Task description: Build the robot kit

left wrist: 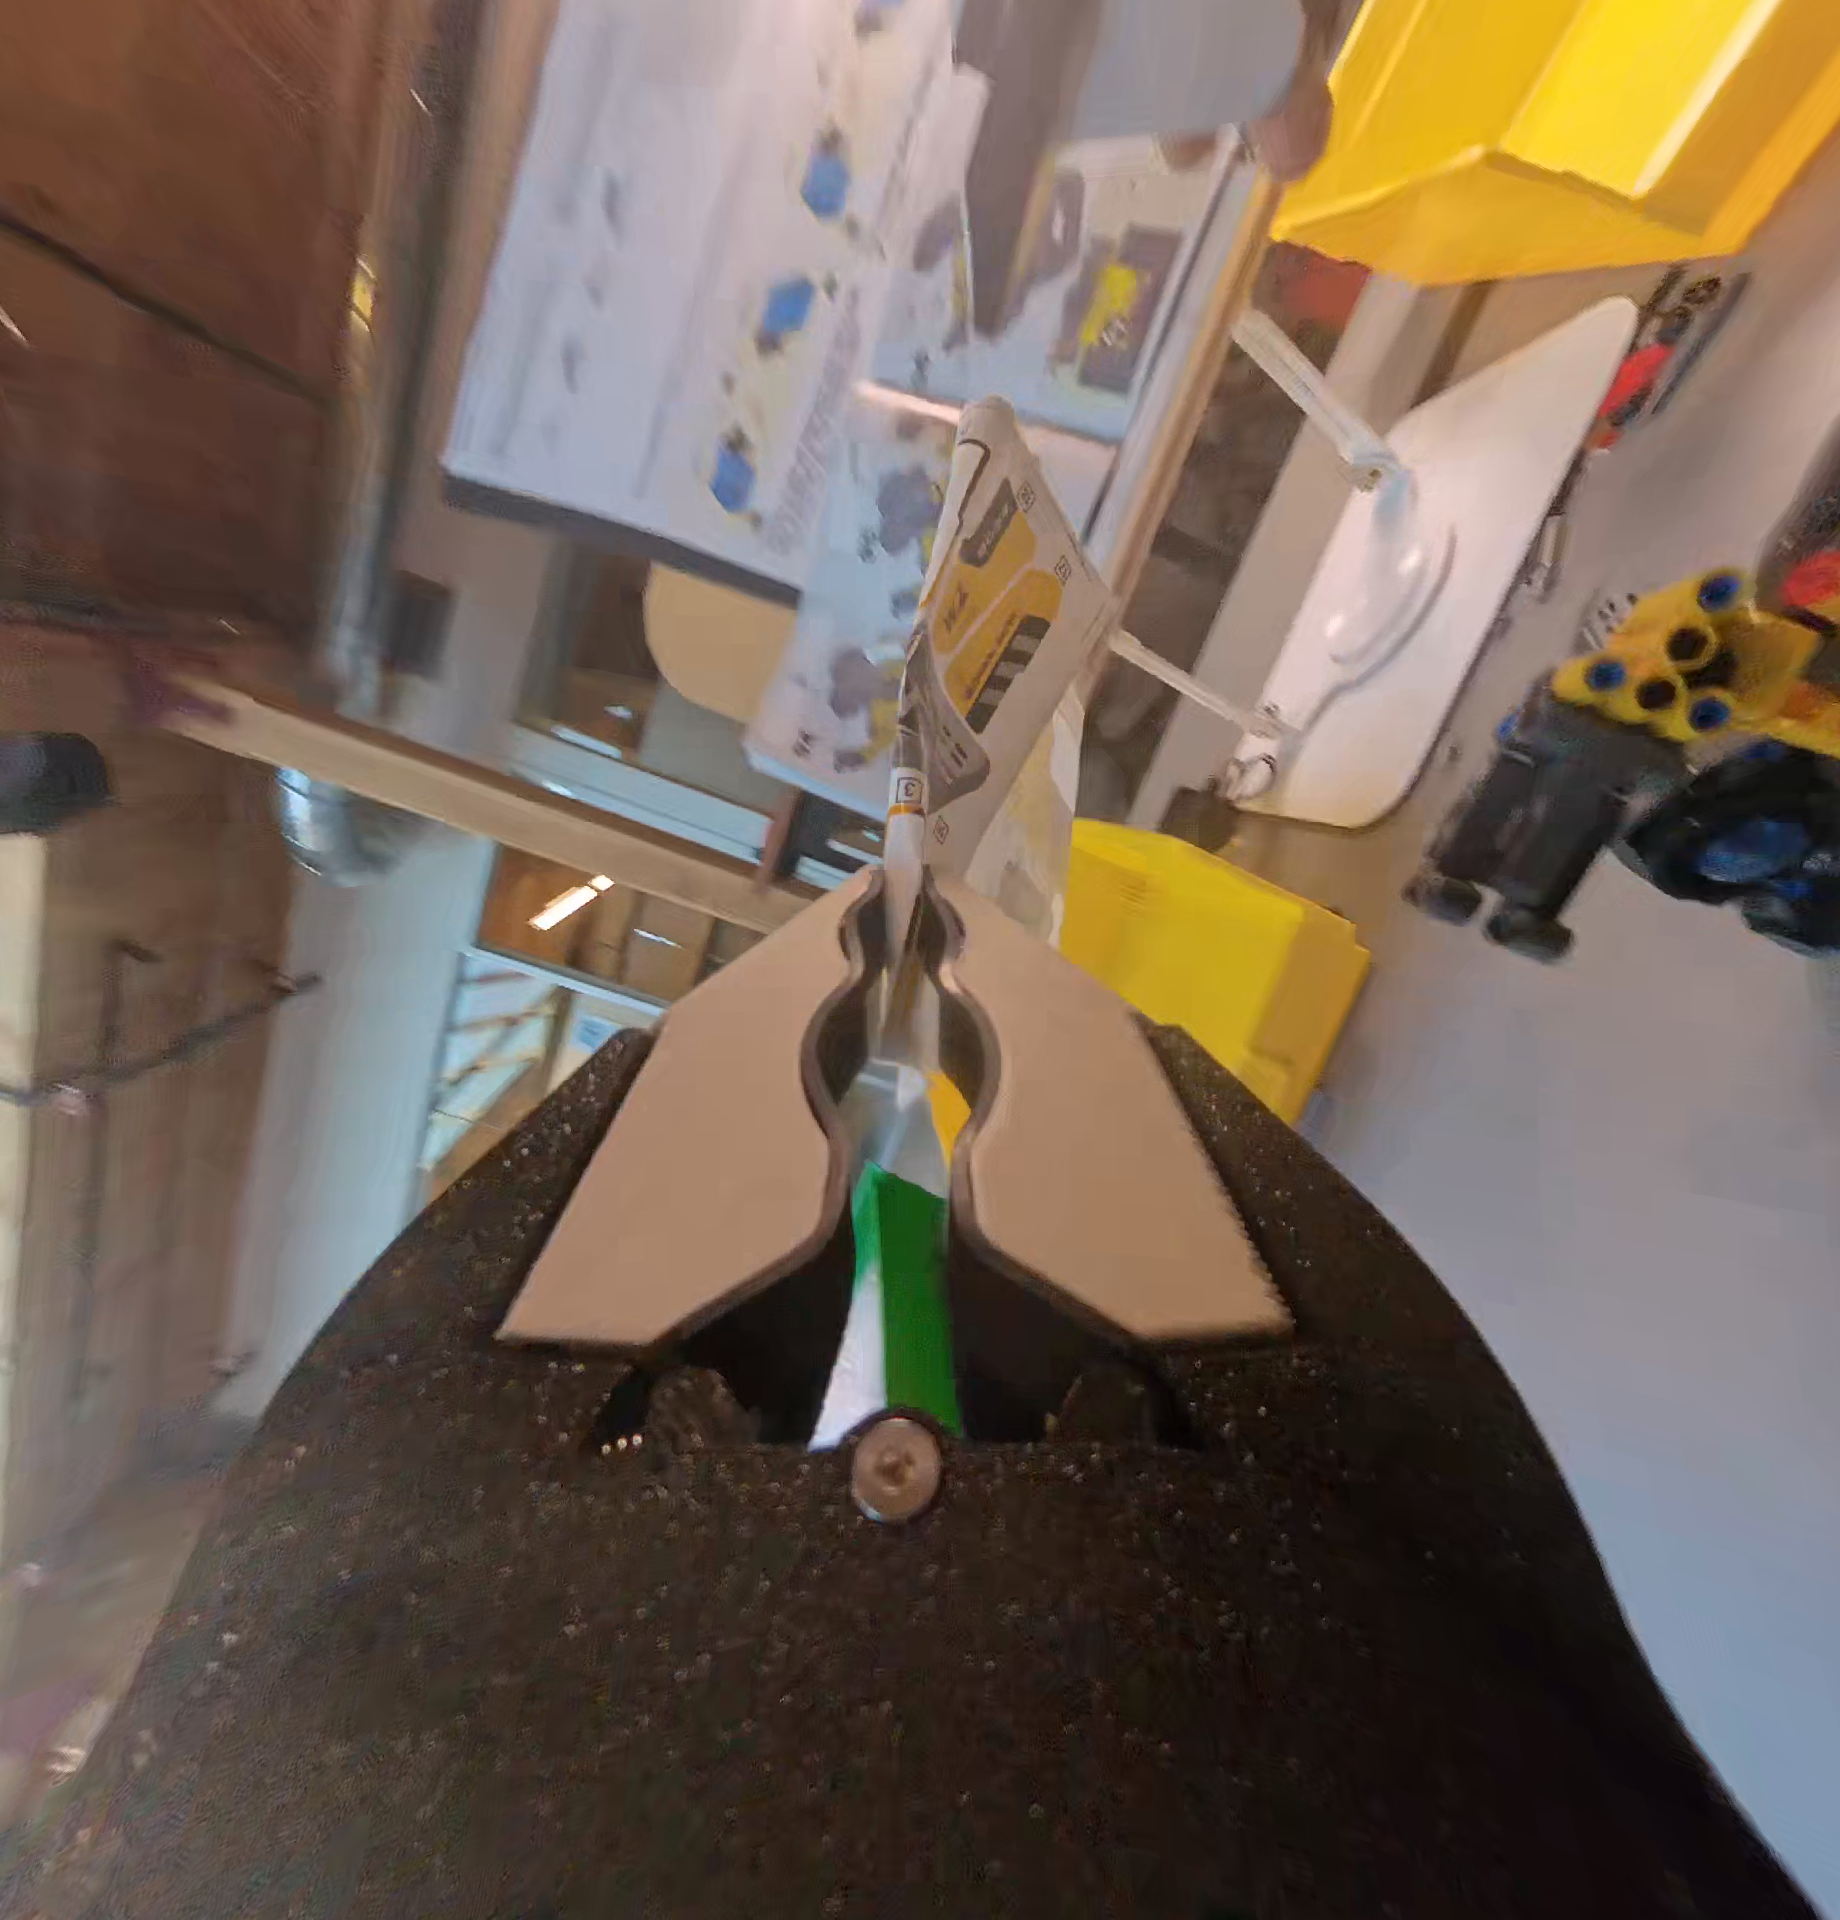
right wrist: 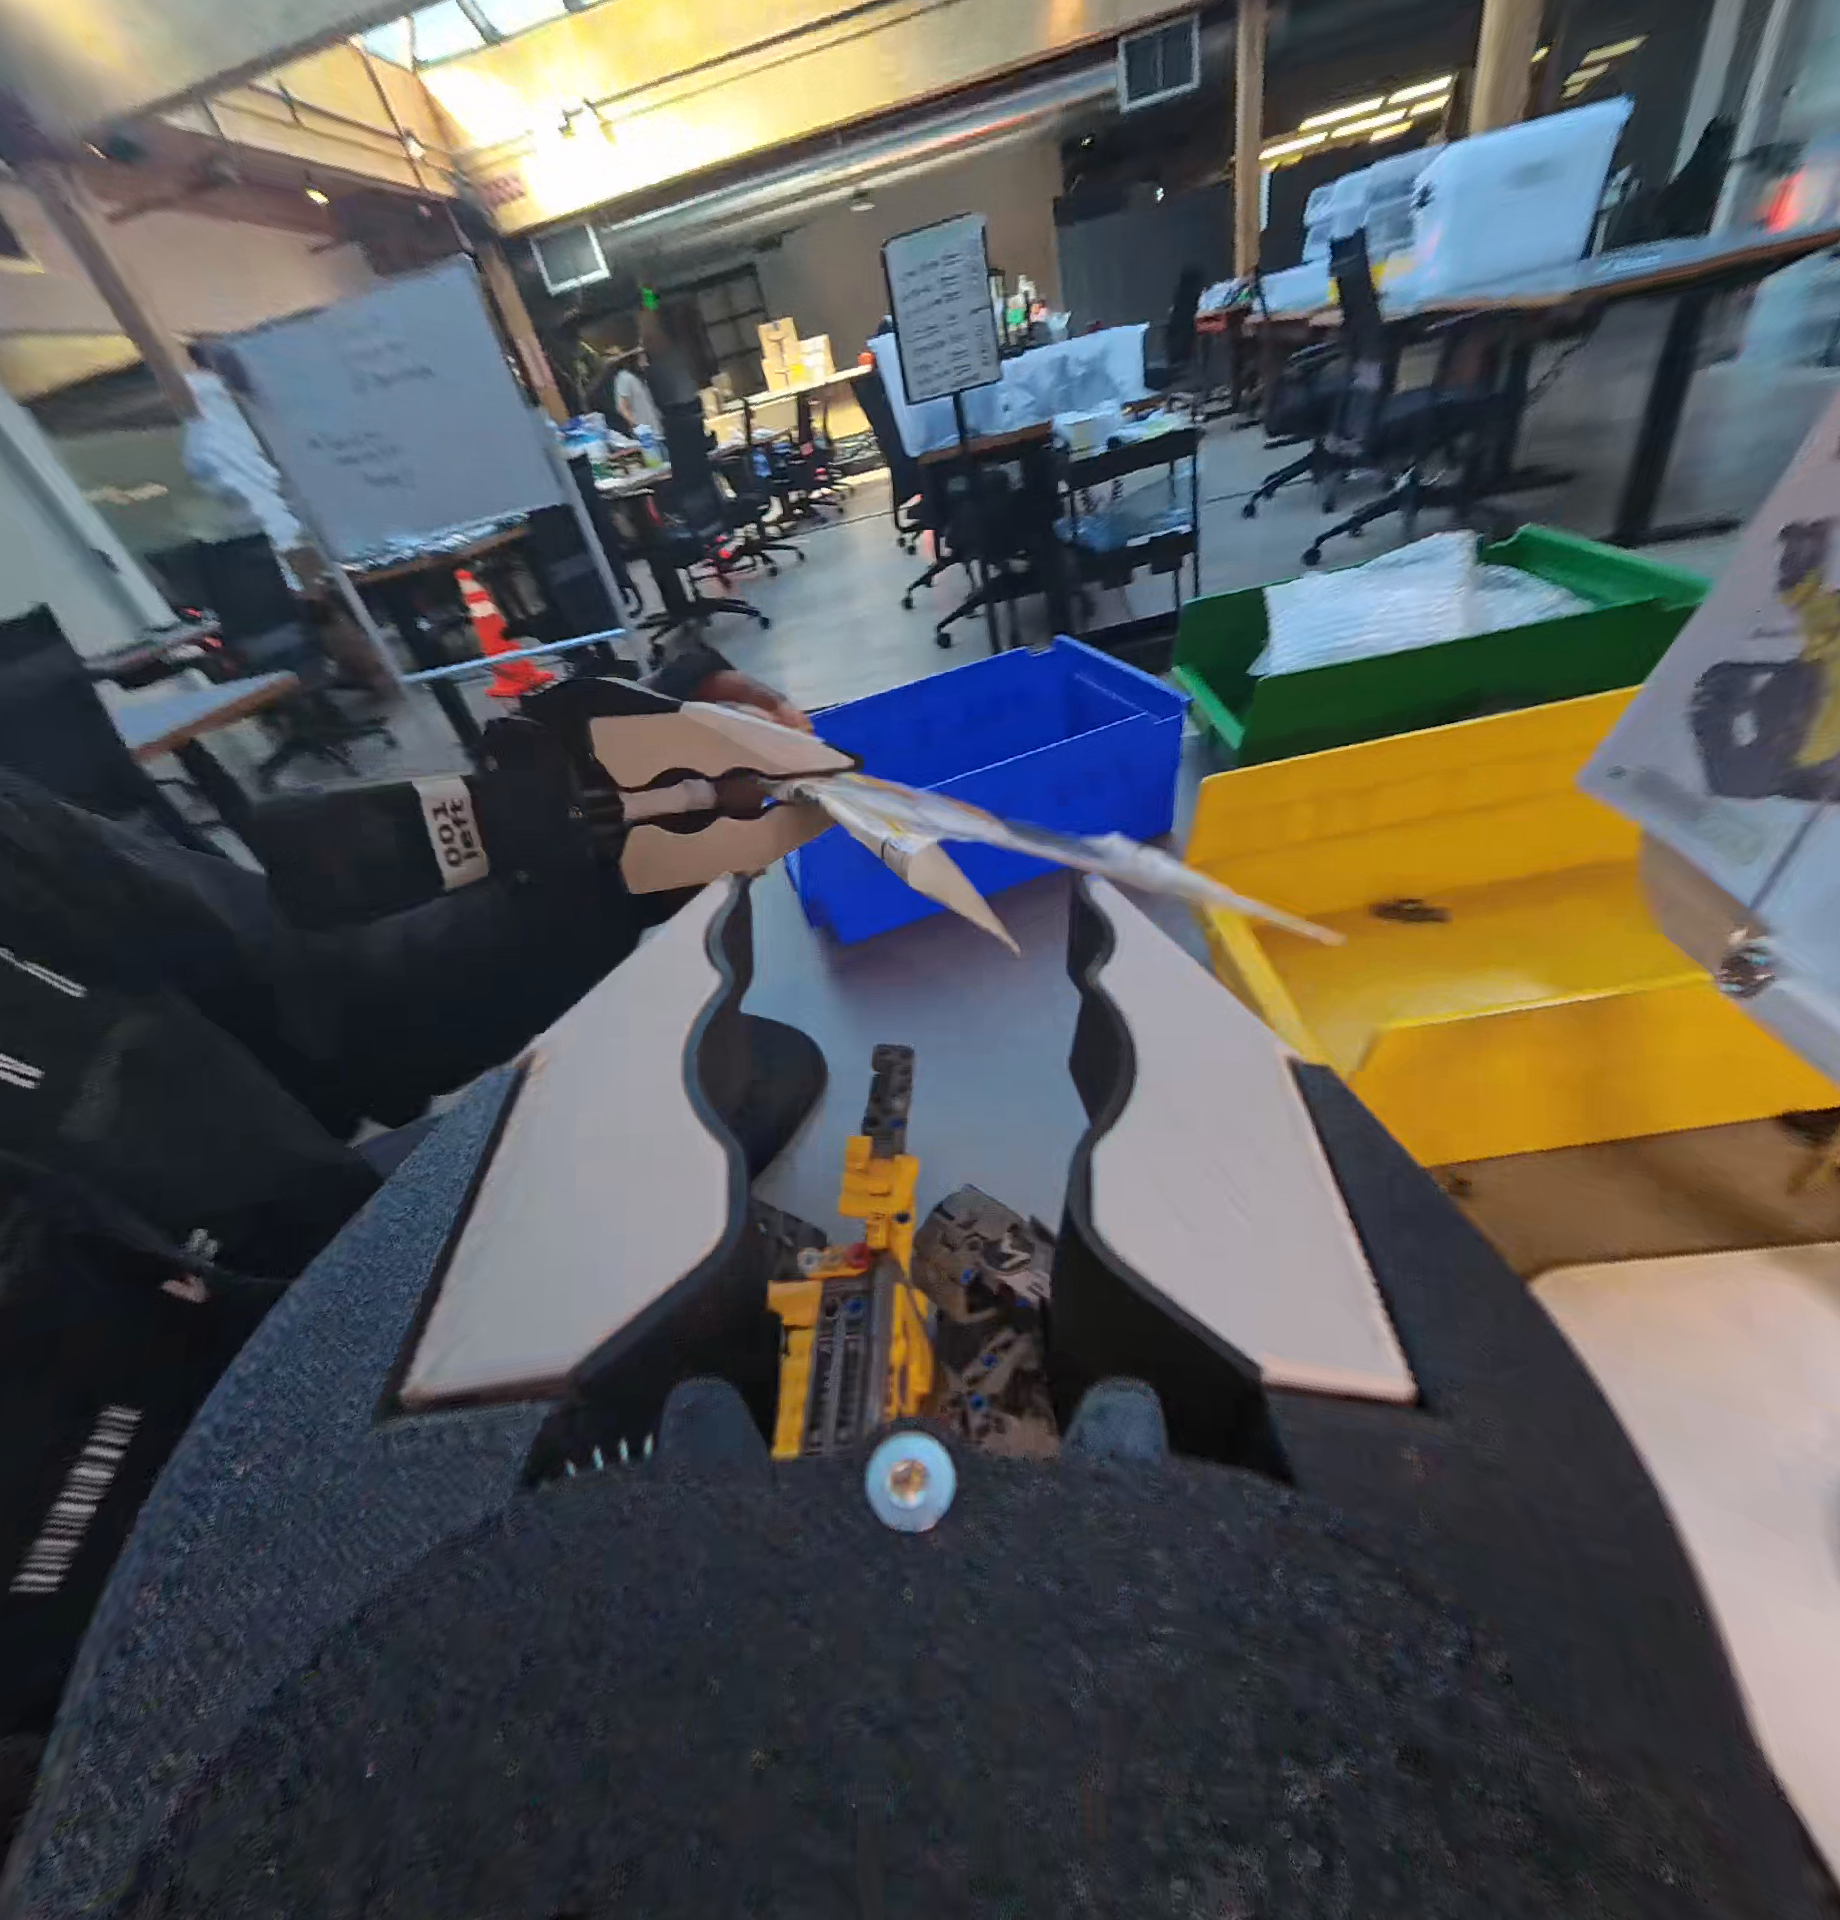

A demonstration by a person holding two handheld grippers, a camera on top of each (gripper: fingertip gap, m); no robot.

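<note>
My left gripper (left wrist: 903, 894) is shut on a crumpled printed paper bag (left wrist: 999, 613), white with yellow and grey marks, and holds it in the air. In the right wrist view the left gripper (right wrist: 791, 795) shows at mid left, with the bag (right wrist: 1009, 836) sticking out to the right above a blue bin (right wrist: 1009, 769) and a yellow bin (right wrist: 1467, 935). My right gripper (right wrist: 905, 914) is open and empty. It hovers over a yellow and black brick-built model (right wrist: 874, 1299) that lies on the dark table between its jaws.
A green bin (right wrist: 1415, 675) with clear plastic bags stands behind the yellow one. An instruction sheet on a clear stand (right wrist: 1789, 707) is at the right edge. A white board (right wrist: 1747, 1434) lies at lower right. In the left wrist view a brick vehicle (left wrist: 1726, 748) and yellow bins (left wrist: 1581, 135) show. Across from one pair of fingers to the other is roughly 12 centimetres.
</note>
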